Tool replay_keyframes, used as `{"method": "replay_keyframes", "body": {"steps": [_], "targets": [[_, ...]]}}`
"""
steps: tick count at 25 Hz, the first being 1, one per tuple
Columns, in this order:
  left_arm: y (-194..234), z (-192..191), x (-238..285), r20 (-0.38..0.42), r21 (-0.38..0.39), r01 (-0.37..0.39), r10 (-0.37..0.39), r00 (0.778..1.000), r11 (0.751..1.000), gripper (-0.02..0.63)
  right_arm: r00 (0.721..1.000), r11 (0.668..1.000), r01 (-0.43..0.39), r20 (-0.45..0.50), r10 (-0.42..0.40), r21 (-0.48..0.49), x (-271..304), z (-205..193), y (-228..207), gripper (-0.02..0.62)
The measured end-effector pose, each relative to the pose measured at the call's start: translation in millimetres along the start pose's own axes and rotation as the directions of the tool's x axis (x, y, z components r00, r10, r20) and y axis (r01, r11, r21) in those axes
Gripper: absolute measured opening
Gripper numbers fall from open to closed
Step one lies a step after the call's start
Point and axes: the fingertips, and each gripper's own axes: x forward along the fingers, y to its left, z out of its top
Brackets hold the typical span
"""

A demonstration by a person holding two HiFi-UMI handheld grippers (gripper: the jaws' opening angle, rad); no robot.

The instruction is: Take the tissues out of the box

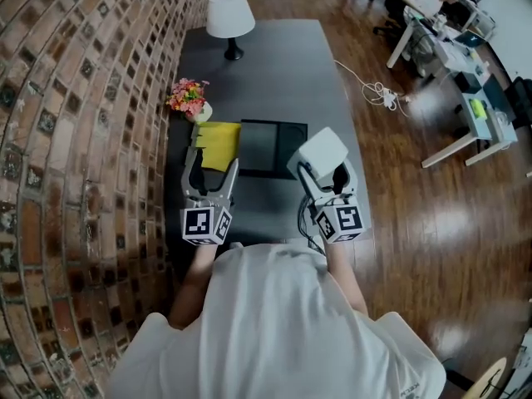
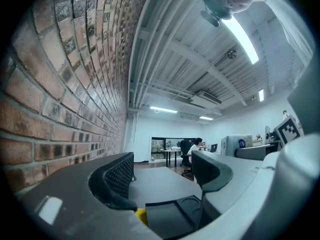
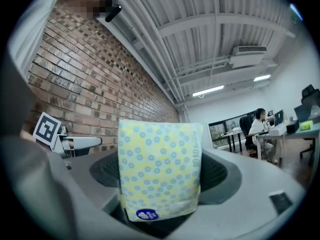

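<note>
My right gripper (image 1: 323, 171) is shut on a tissue pack (image 1: 319, 150), which looks white from above. In the right gripper view the pack (image 3: 159, 166) is yellow with blue dots and stands upright between the two pads, lifted above the table. A yellow box (image 1: 219, 136) lies on the dark table (image 1: 274, 65), to the left of a black tray (image 1: 273, 146). Over the box's near edge, my left gripper (image 1: 214, 163) is open with nothing between its fingers. Through the left gripper (image 2: 162, 171) I see a yellow corner of the box (image 2: 141, 215) and the tray (image 2: 175, 211) below.
A white lamp (image 1: 229, 17) stands at the table's far end. A small pot of flowers (image 1: 189, 98) sits by the brick wall (image 1: 75, 140) on the left. A cable (image 1: 370, 86) trails over the wooden floor on the right. Desks and a seated person are farther off.
</note>
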Motion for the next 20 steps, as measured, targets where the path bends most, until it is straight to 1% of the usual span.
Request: {"method": "replay_keyframes", "body": {"steps": [5,7,10,16,20], "targets": [[-0.4,4.1,0.0,0.01,0.076,-0.029,0.028,1.0,0.997,0.348,1.0,0.995,0.023,-0.014,-0.024,-0.095,-0.7,2.3,1.7,0.423],[-1.6,4.8,-0.1,0.01,0.092,-0.032,0.031,0.999,0.995,0.348,0.999,0.99,0.037,-0.02,-0.04,-0.137,-1.1,3.5,1.0,0.423],[0.1,4.5,0.0,0.0,0.09,-0.042,0.042,0.999,0.995,0.348,0.998,0.983,0.049,-0.024,-0.054,-0.176,0.8,7.7,1.8,0.423],[8.5,3.5,-1.1,-0.002,0.081,-0.079,0.079,0.997,0.994,0.348,0.999,0.973,0.045,-0.012,-0.049,-0.228,3.6,24.1,14.0,0.423],[13.0,5.6,-1.1,-0.001,0.084,-0.091,0.091,0.996,0.992,0.348,0.998,0.97,0.059,0.028,-0.054,-0.234,3.8,36.3,12.4,0.423]]}}
